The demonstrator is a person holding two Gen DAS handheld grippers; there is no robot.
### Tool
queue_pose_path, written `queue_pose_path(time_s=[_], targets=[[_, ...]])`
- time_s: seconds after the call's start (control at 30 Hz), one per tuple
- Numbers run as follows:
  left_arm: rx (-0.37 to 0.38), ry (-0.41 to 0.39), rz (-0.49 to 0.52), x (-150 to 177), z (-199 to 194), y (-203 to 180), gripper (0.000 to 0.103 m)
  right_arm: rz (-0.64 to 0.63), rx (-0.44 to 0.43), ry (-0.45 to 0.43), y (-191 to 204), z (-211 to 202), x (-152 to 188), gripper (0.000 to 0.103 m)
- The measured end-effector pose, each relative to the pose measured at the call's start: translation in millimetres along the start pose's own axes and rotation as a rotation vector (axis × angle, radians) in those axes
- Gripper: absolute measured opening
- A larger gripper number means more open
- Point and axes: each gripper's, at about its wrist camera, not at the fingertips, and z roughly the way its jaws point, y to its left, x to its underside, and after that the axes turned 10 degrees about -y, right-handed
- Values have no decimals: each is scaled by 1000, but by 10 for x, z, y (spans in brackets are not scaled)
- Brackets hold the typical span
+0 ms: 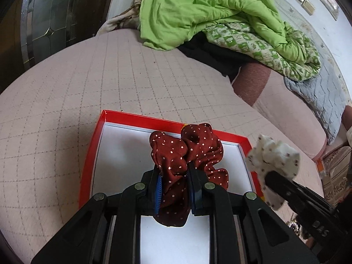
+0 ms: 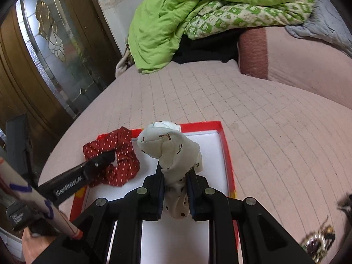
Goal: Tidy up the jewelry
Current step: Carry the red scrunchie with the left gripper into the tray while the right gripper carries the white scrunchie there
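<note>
Red-rimmed box [image 1: 92, 154] lies beneath both: left gripper [image 1: 175, 181] pinches the maroon scrunchie [image 1: 193, 151], right gripper [image 2: 176, 189] pinches the white scrunchie [image 2: 171, 151].

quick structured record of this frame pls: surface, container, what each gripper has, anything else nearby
surface: pink quilted bedspread
container: shallow red cardboard box with white lining, open, lying on the bedspread
left gripper: shut on dark red white-dotted fabric scrunchie, held over the box
right gripper: shut on cream cherry-print fabric scrunchie, held over the box
nearby: pile of metallic jewelry on the bedspread right of the box; crumpled green quilt at the far end
</note>
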Motion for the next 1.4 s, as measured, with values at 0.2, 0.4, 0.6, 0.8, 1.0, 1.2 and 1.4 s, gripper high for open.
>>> queue_pose_path(time_s=[0.2,0.4,0.6,0.8,1.0,1.2,1.4], targets=[[-9,29,-5,-2,115,30,18,-16,29,37,29,345,-29,19],[-25,36,-13,-28,167,85,18,1,60,64,-39,629,-63,21],[-45,26,-27,-26,158,131,55,1,88,73,-56,766,-76,23],[-40,-1,-39,-65,90,149,59,7,72,79,-51,751,-59,36],[-40,-46,-52,-114,-21,134,60,24,49,18,-66,459,-80,57],[-51,-79,-48,-131,-102,105,61,25,55,-79,-26,134,159,73],[-58,-96,-34,-148,-180,90,61,-117,96,-93,185,66,289,73]])
